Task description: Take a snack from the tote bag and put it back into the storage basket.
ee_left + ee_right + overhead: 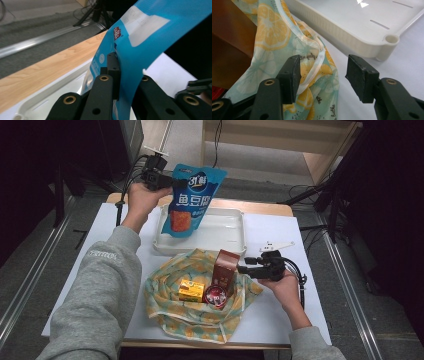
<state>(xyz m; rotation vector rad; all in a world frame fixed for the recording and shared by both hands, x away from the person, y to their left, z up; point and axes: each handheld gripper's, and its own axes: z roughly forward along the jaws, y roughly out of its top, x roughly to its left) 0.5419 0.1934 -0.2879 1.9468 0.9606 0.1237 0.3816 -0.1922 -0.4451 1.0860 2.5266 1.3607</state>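
My left gripper (171, 183) is shut on the top edge of a blue snack pouch (192, 200), which hangs above the left part of the white tray (232, 237). In the left gripper view the pouch (150, 37) is pinched between the black jaws, with the tray's rim (45, 100) below. My right gripper (245, 268) stands open beside a brown box (224, 266) that sits upright in a lemon-print cloth bag (170, 315). In the right gripper view the open gripper (323, 72) hovers over the bag's rim (312, 67), not pinching it.
Inside the bag lie a small yellow box (191, 290) and a red round tin (216, 296). The white mat (280, 320) covers the table, whose wooden edge (260, 206) runs behind the tray. Cables and stands lie on the floor beyond.
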